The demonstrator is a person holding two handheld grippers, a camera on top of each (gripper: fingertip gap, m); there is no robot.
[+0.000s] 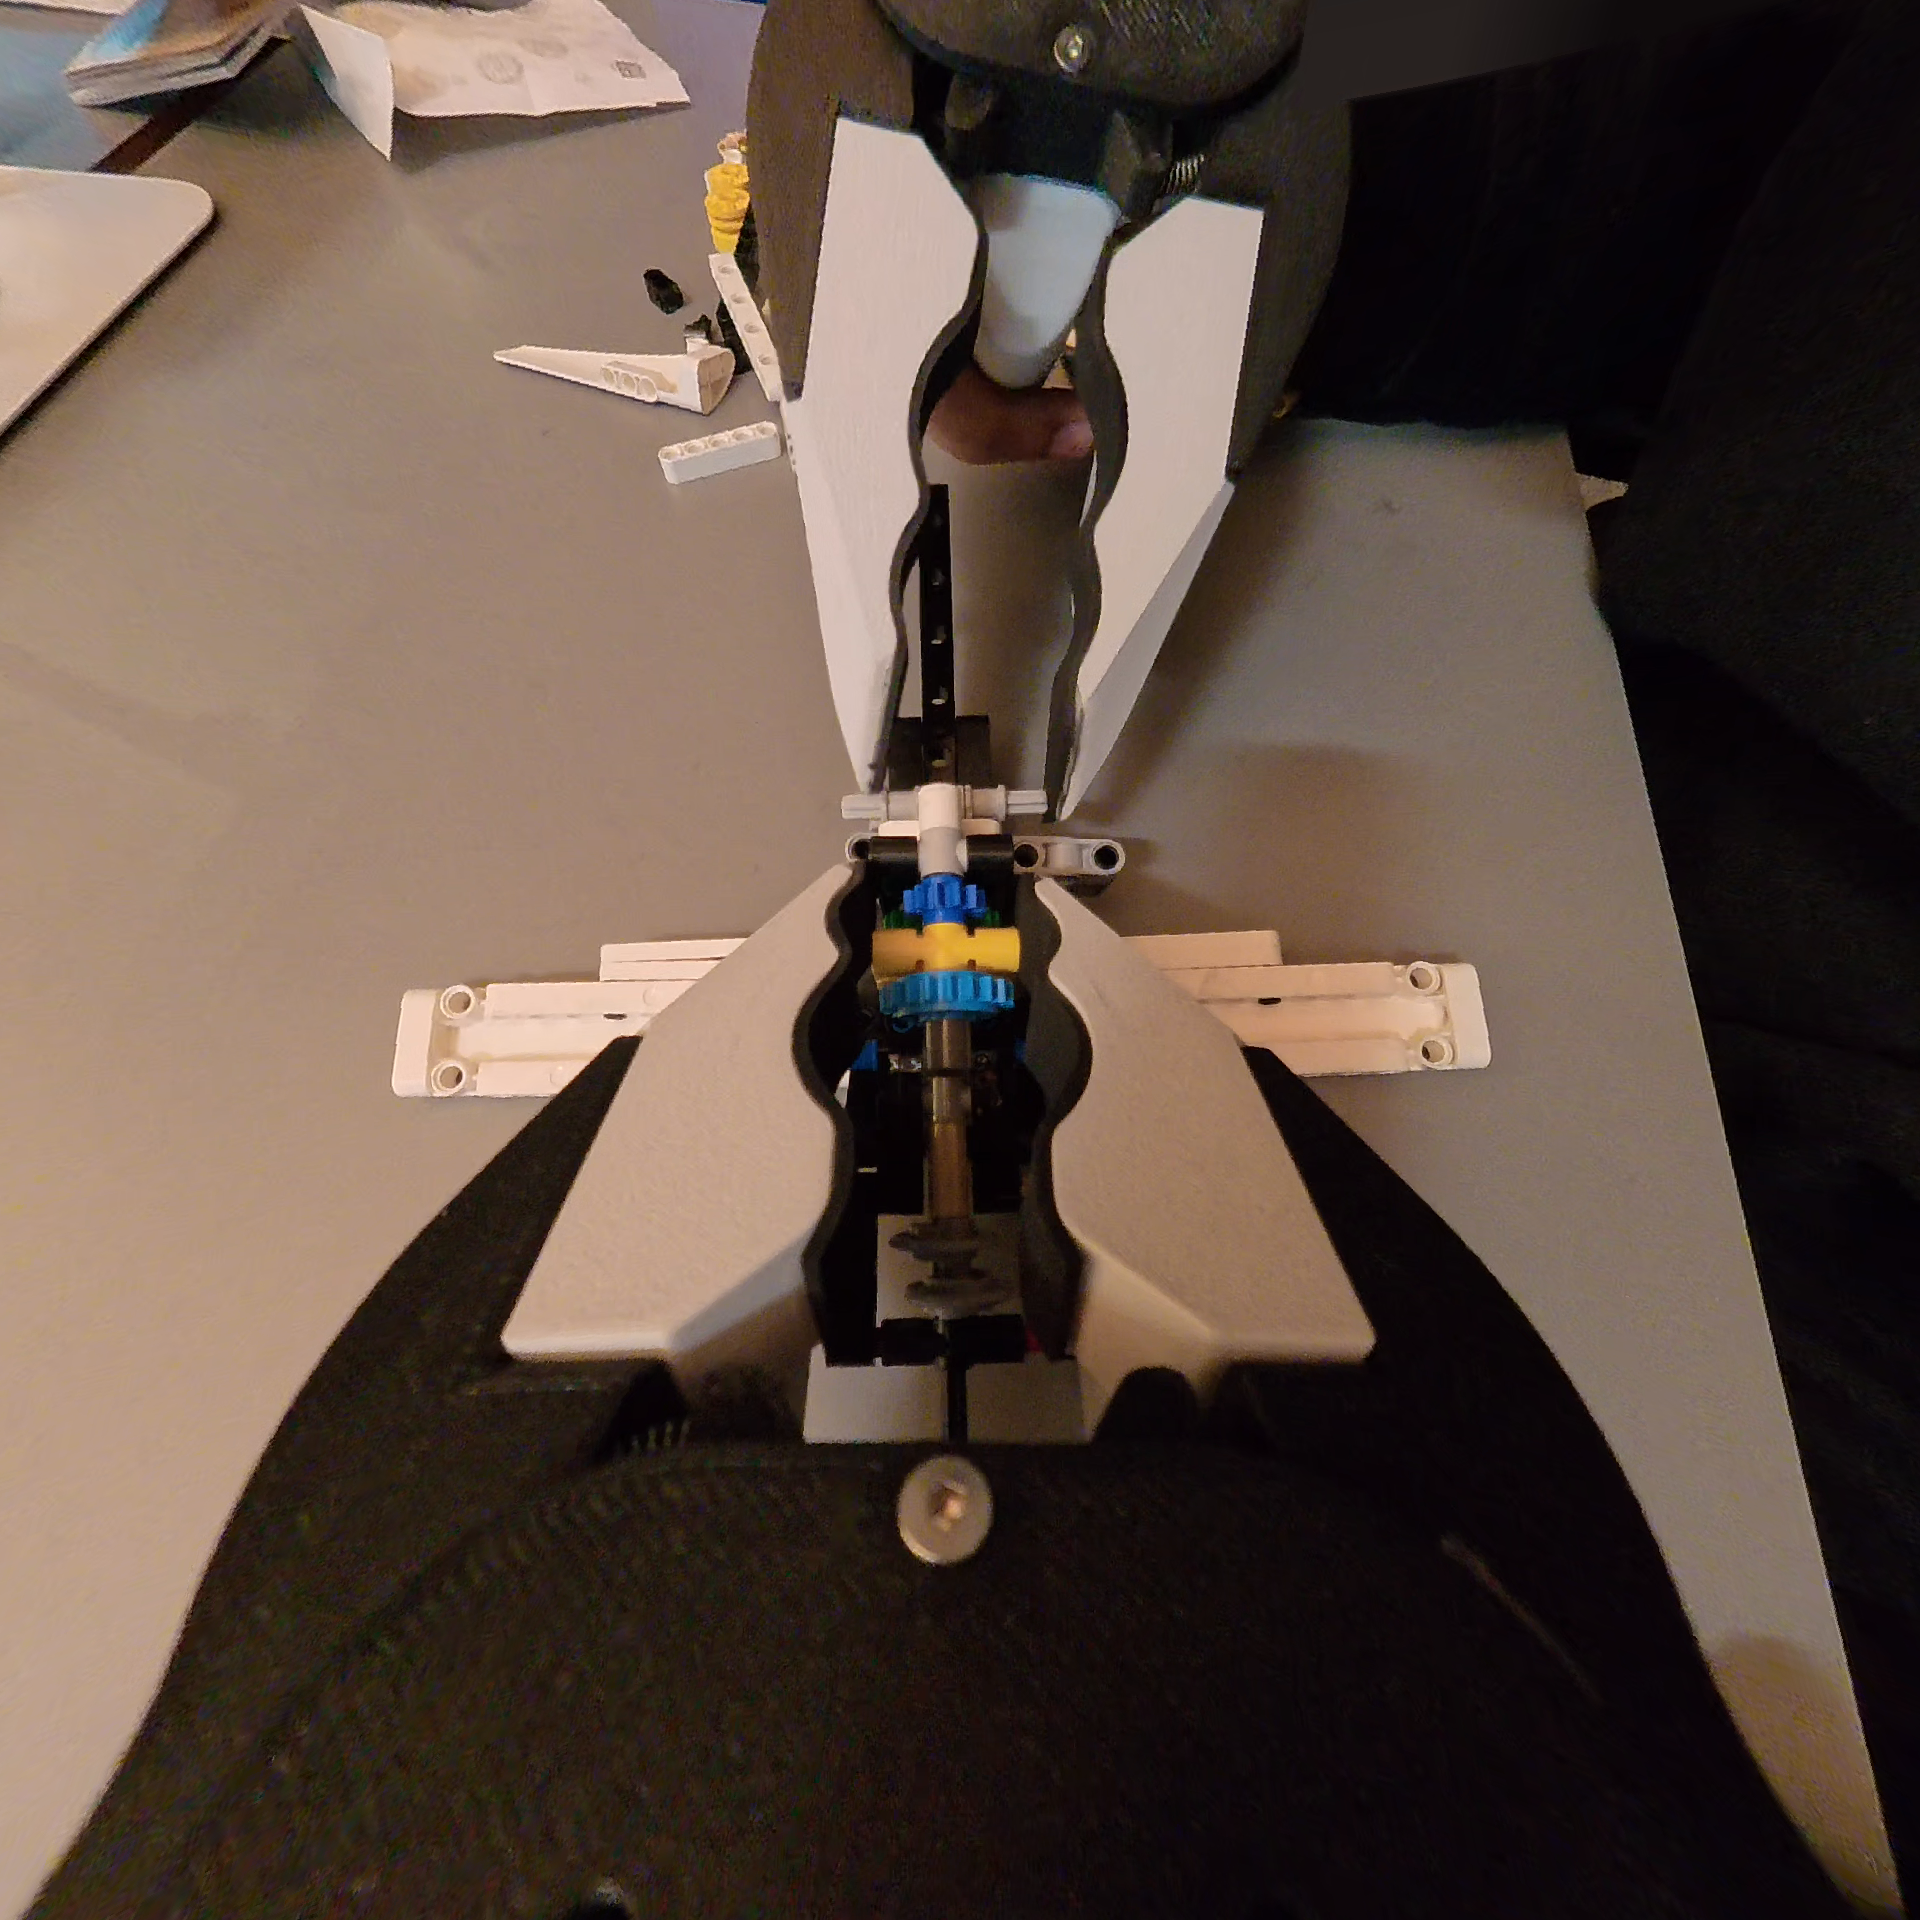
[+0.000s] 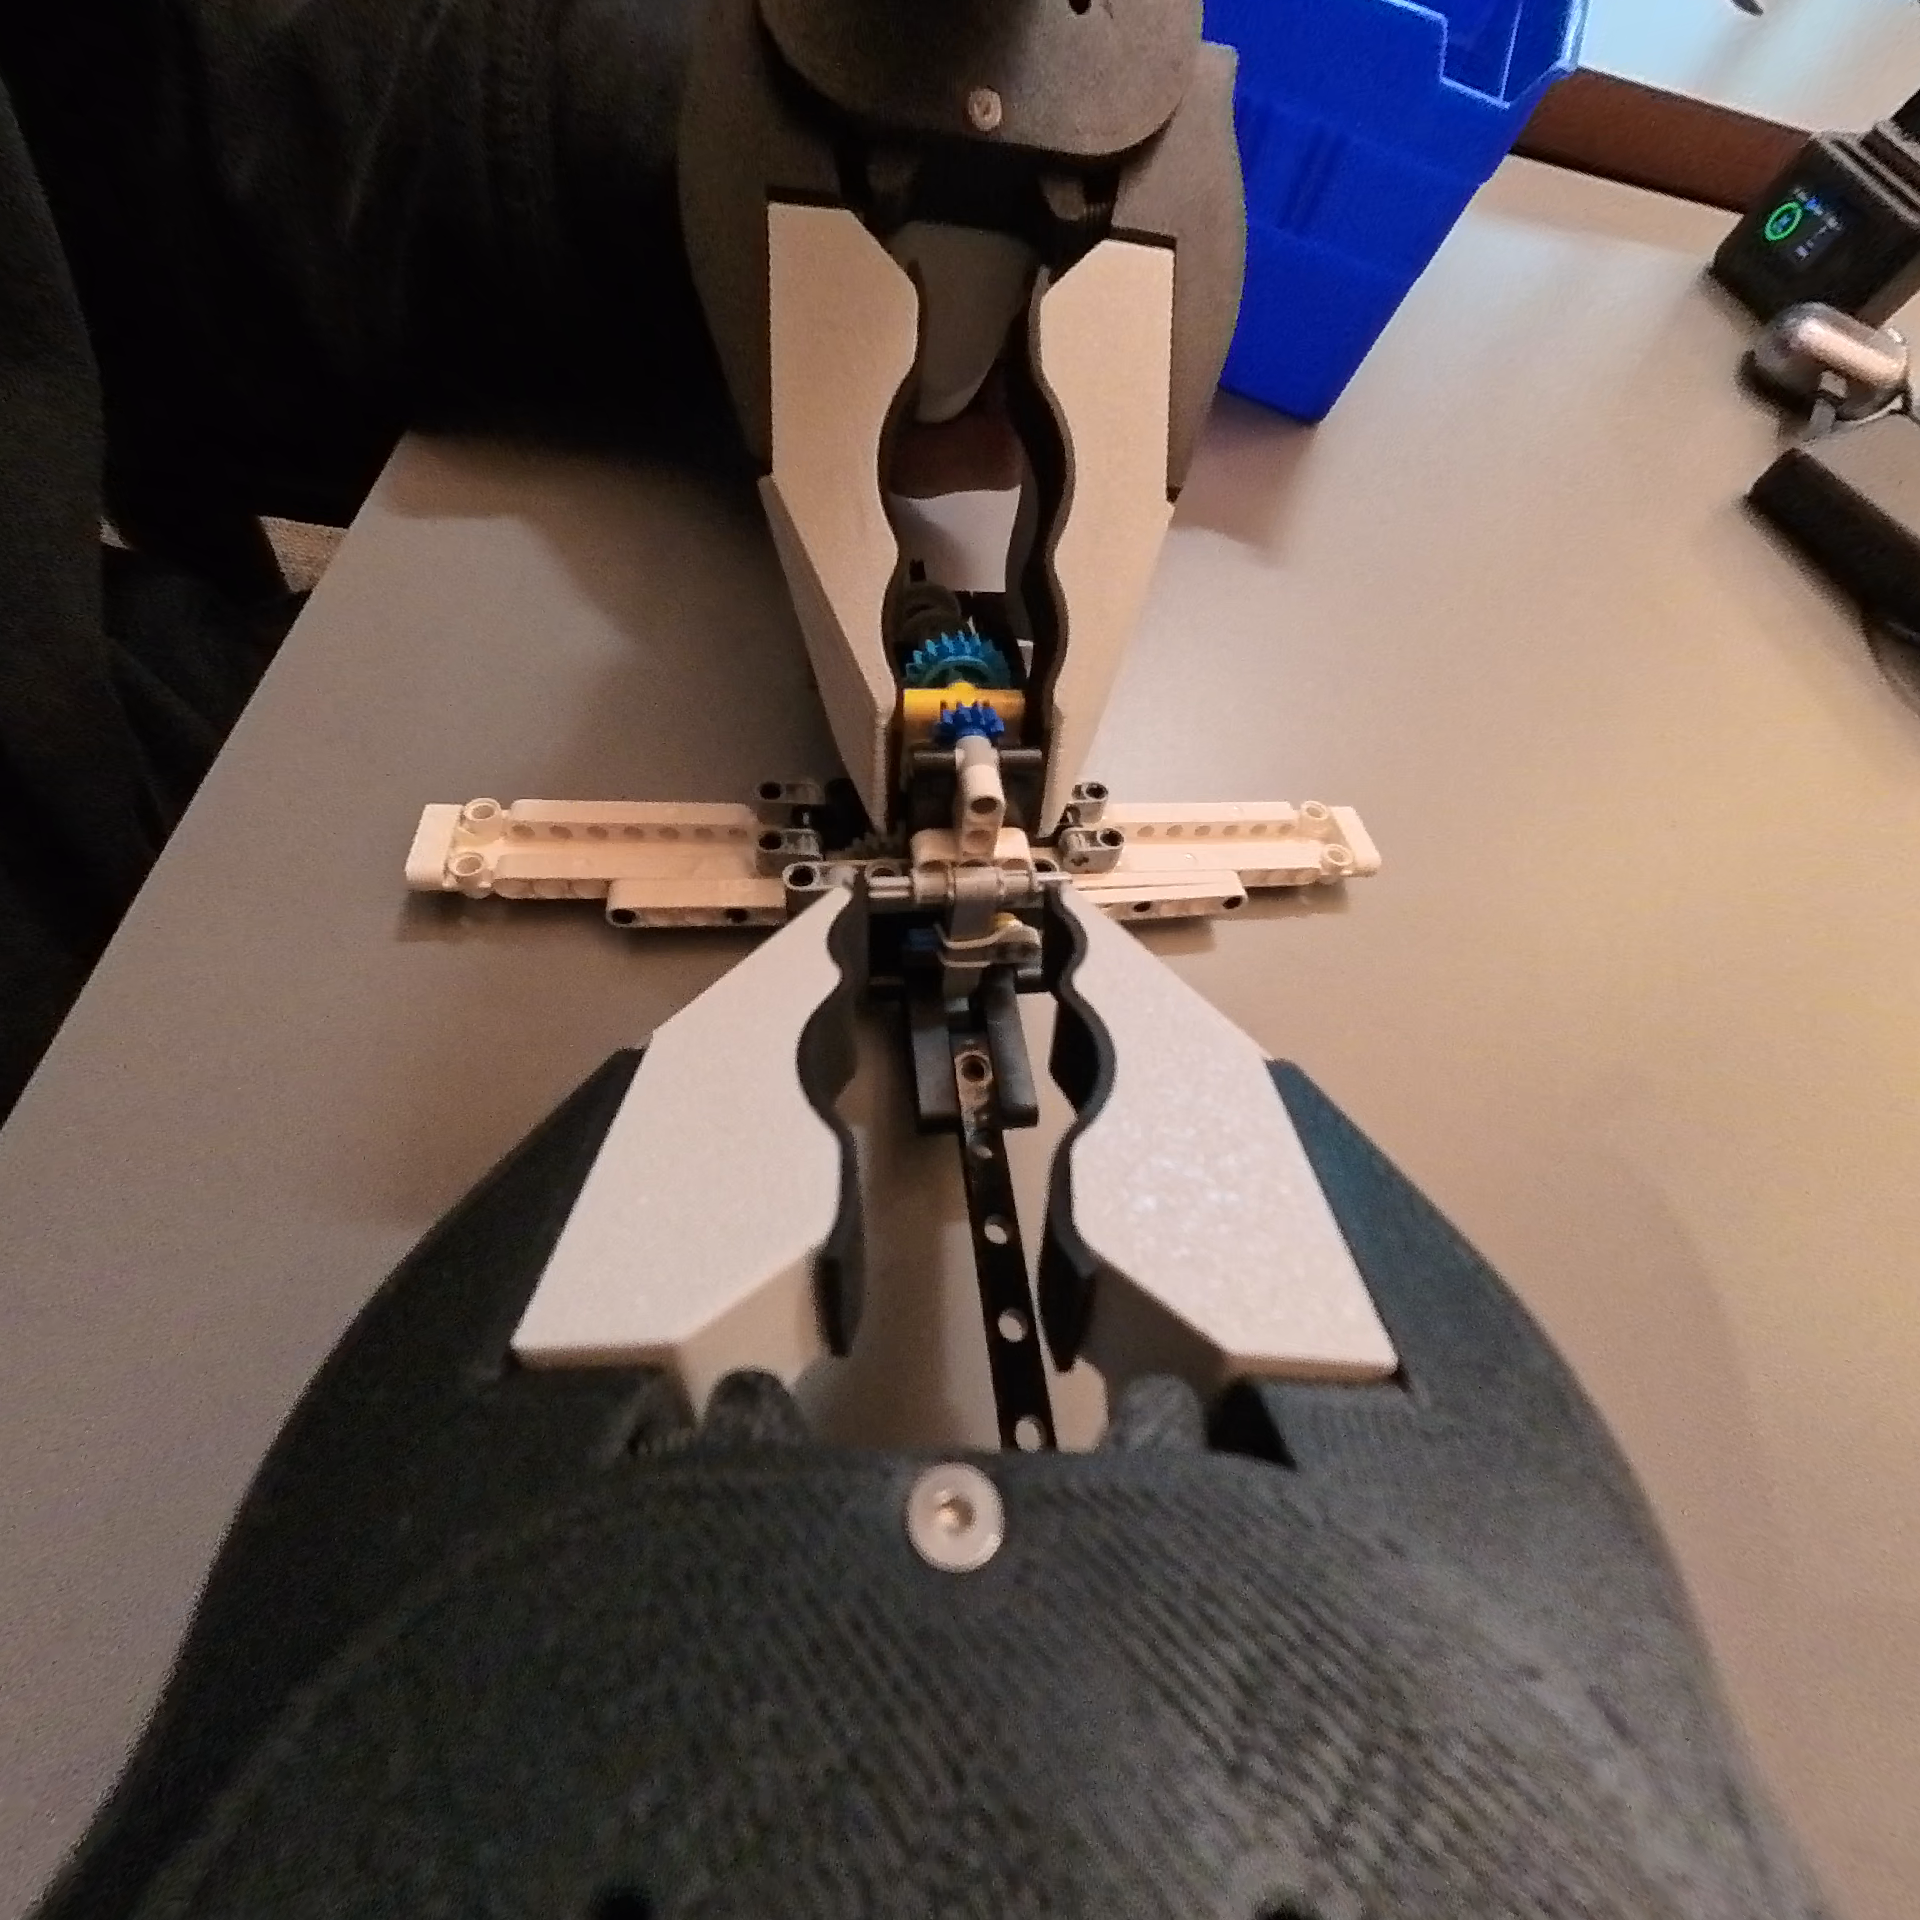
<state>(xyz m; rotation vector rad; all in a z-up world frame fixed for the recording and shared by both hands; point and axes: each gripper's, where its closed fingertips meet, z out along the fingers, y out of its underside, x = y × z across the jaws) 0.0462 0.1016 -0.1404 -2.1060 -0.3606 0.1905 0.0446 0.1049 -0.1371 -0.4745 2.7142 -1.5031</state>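
Observation:
A brick-built model lies on the grey table [image 1: 312, 727]. It has white wing beams [image 1: 499, 1023] on both sides, blue gears [image 1: 940, 992] and a yellow piece [image 1: 945, 951] in the middle, and a long black holed beam [image 2: 1003, 1278] as a tail. My left gripper [image 1: 940, 883] is shut on the model's middle, with its pads pressed on the yellow piece; the right wrist view [image 2: 966, 800] shows the same. My right gripper [image 2: 956, 904] faces it from the tail side. Its jaws are narrowly open, with the fingertips [image 2: 1075, 914] right at the ends of the grey cross axle [image 2: 966, 883].
Loose white pieces [image 1: 623, 374] and papers [image 1: 499, 62] lie at the far left, next to a silver laptop corner [image 1: 83, 260]. A blue bin [image 2: 1351, 208] and a dark device with a lit screen [image 2: 1808, 229] stand beyond. The table edge [image 1: 1662, 935] runs close by. The grippers are tip to tip, or close to it.

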